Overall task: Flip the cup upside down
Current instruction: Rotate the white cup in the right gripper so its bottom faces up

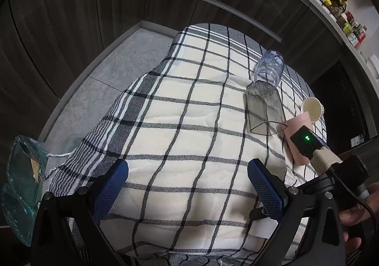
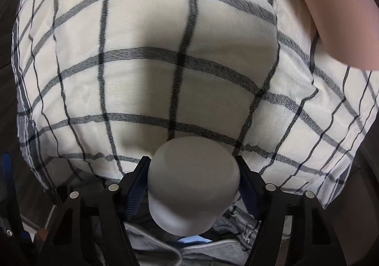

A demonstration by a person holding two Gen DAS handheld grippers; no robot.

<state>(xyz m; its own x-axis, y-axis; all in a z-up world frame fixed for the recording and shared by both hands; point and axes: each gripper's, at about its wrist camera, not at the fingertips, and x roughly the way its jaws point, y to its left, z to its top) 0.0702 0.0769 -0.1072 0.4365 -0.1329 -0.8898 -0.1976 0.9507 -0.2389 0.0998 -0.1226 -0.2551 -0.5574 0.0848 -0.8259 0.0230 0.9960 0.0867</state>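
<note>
Right tongs (image 2: 193,181) pinch your cup (image 2: 193,180) between both pads, closed base facing away over the checked cloth (image 2: 142,76), so its axis runs straight ahead. Left tongs (image 1: 187,185) gape empty, well apart.

A plaid cloth (image 1: 180,109), cream with dark grey checks, drapes over the bench and hangs off its far edge. Lying directly on it, a clear glass (image 1: 264,110) rests on its side. A clear plastic bottle (image 1: 270,68) lies just beyond the glass, touching it. A pink sheet (image 1: 299,138) lies just beside the glass, on its near right.
</note>
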